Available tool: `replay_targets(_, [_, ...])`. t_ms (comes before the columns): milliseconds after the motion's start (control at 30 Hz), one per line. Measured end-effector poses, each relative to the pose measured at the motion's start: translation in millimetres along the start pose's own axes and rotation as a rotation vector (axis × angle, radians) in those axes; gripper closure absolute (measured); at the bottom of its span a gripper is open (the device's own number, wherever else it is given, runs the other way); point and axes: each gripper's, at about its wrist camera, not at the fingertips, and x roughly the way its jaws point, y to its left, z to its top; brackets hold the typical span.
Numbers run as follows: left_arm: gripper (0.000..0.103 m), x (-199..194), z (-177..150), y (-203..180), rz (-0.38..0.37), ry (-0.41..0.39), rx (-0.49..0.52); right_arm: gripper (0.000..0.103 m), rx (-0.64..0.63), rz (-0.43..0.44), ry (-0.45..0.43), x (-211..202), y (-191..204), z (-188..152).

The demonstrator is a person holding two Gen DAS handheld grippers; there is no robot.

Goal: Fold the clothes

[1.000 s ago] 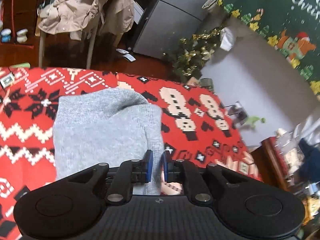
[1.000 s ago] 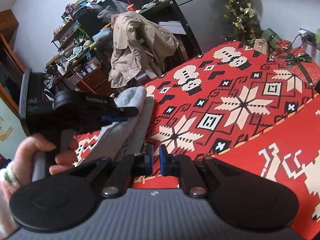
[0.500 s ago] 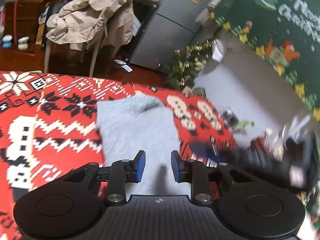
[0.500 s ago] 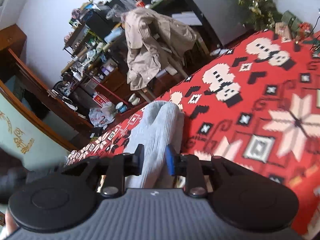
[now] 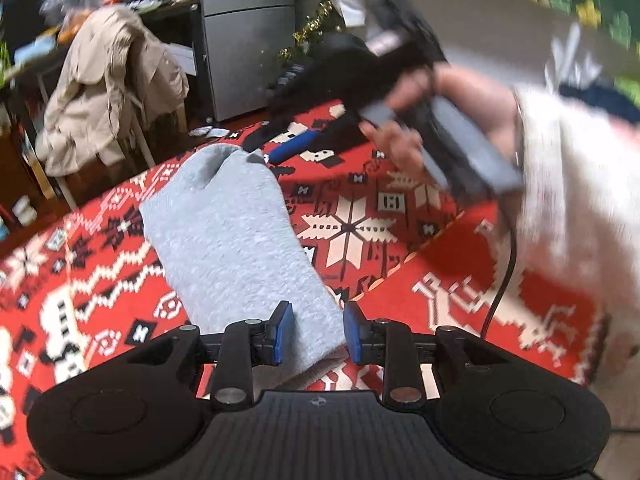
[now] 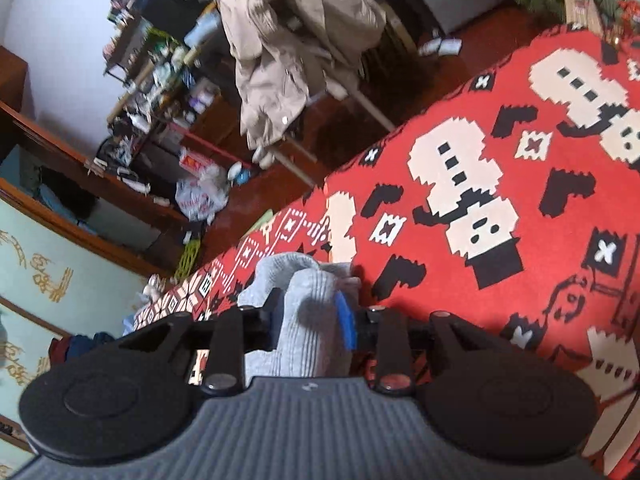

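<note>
The grey garment (image 5: 236,248) lies folded into a narrow strip on the red patterned blanket (image 5: 400,240). The left gripper (image 5: 316,332) stands with jaws narrowly parted and gripping nothing. The jaws of the right gripper (image 6: 312,320) are opening around one end. Further folding appears optional.

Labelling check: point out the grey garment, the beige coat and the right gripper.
grey garment (image 5: 228,240), left wrist view, middle of the folded cloth.
beige coat (image 5: 108,84), left wrist view, its draped back.
right gripper (image 6: 310,326), right wrist view, midway between fingertips, jaws opening around grey cloth.
</note>
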Motion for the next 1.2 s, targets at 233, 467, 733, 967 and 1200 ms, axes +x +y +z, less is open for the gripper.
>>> replay_targets(233, [0.098, 14.9, -3.7, -22.5, 0.175, 0.04, 0.122, 0.094, -0.046, -0.059, 0.106, 26.6, 9.6, 17.4])
replay_targets(467, [0.098, -11.8, -9.4, -25.4, 0.242, -0.056, 0.217, 0.099, -0.053, 0.081, 0.06, 24.8, 30.3, 22.0])
replay_targets(733, [0.098, 34.9, -13.0, -46.1, 0.214, 0.044, 0.349, 0.099, -0.069, 0.084, 0.026, 33.3, 6.2, 18.8])
replay_targets(967, [0.078, 33.4, -8.6, -37.5, 0.107, 0.065, 0.233, 0.084, 0.004, 0.082, -0.023, 35.1, -31.6, 4.9])
replay_targets(1200, [0.078, 11.0, -14.0, -13.3, -0.02, 0.042, 0.014, 0.084, -0.053, 0.119, -0.061, -7.1, -16.7, -10.6])
